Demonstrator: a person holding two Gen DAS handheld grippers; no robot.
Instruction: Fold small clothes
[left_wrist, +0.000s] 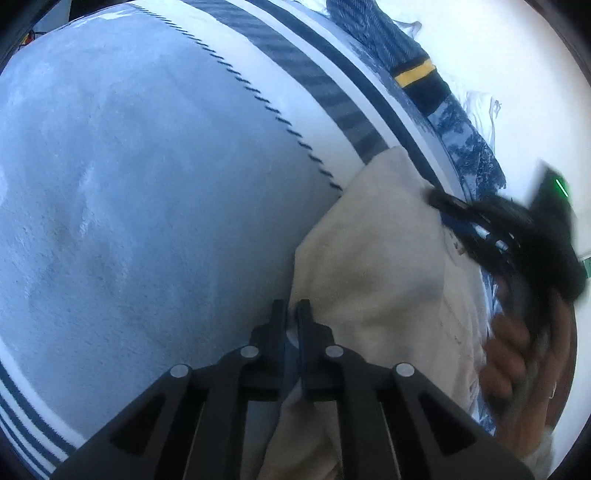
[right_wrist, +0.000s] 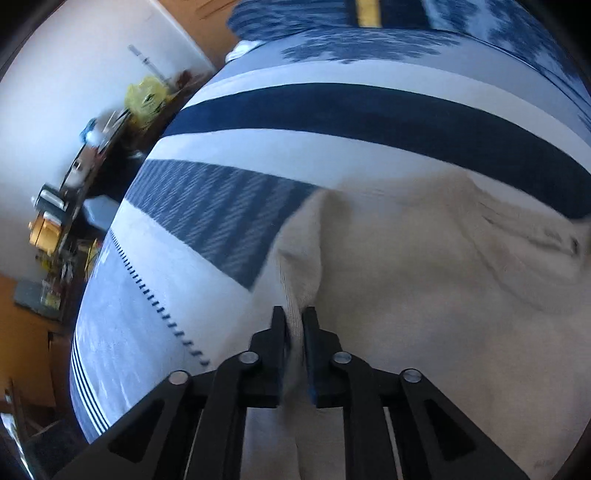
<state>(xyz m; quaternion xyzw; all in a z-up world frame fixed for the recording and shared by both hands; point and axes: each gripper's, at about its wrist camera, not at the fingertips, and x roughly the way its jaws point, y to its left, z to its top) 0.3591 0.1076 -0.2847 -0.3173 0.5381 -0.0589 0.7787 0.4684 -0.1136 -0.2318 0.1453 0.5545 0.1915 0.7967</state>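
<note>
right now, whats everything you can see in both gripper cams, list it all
cream garment: one, cream, lying on the striped cover, an edge pinched at two places
striped cover: one, pale blue-white with navy bands and a dashed line, under the garment
patterned cloth: one, navy with a yellow band, at the cover's far edge
cluttered shelf: one, dark, with yellow and orange items too blurred to name, along the wall in the right wrist view
left gripper: one, black, shut on the garment's edge
right gripper: one, black, shut on a bunched fold of the garment
hand: one, holding the right gripper's handle
</note>
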